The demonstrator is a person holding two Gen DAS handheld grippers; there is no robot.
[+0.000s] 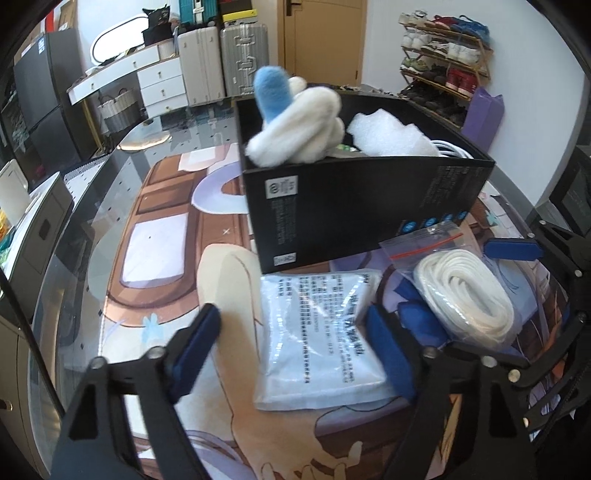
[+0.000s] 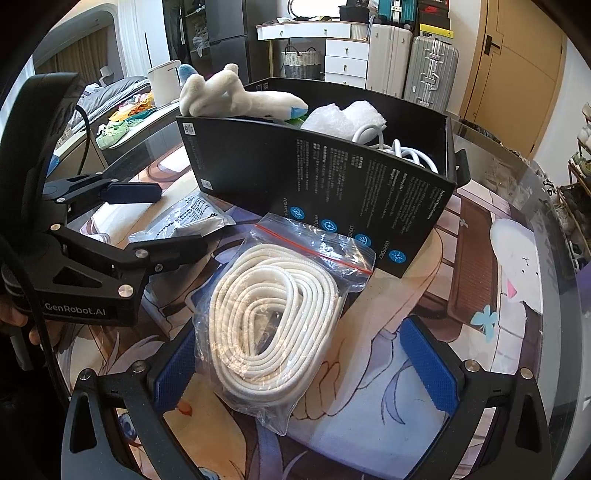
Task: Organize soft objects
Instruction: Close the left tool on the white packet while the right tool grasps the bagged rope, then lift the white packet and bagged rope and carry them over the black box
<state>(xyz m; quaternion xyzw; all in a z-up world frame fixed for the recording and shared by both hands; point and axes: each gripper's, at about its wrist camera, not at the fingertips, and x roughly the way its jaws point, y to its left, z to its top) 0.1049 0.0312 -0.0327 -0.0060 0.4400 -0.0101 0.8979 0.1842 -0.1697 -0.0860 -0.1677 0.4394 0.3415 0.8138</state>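
A black box stands on the table and holds a white-and-blue plush toy, white foam wrap and a white cable. A flat white packet with printed text lies in front of the box, between the open fingers of my left gripper. A zip bag of coiled white rope lies between the open fingers of my right gripper. Neither gripper holds anything.
The table has a cartoon-printed mat under glass. Behind it stand white drawers, suitcases, a wooden door and a shoe rack. A white kettle stands at the far left.
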